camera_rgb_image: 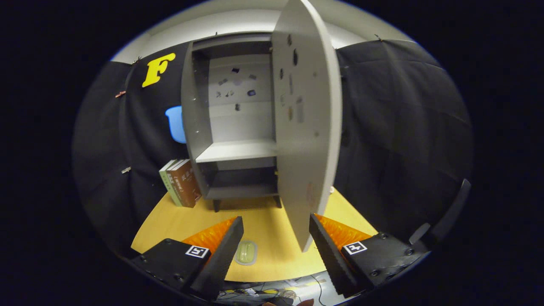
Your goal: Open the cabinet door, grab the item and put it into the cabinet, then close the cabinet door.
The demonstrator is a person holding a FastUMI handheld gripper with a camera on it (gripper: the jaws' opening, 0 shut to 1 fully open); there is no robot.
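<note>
Gripper view: gripper (276,231) open over yellow table (272,229).

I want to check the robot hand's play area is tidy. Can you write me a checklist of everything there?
Surface: yellow table, mostly bare.
Job's things: grey cabinet with its door swung open; small pale item on the table between the fingers.
Clutter: books leaning beside the cabinet.
Grippers: gripper open, holding nothing.
Cables: tangled wires below the table edge.
Surroundings: black cloth wall; blue container behind the cabinet.
</note>
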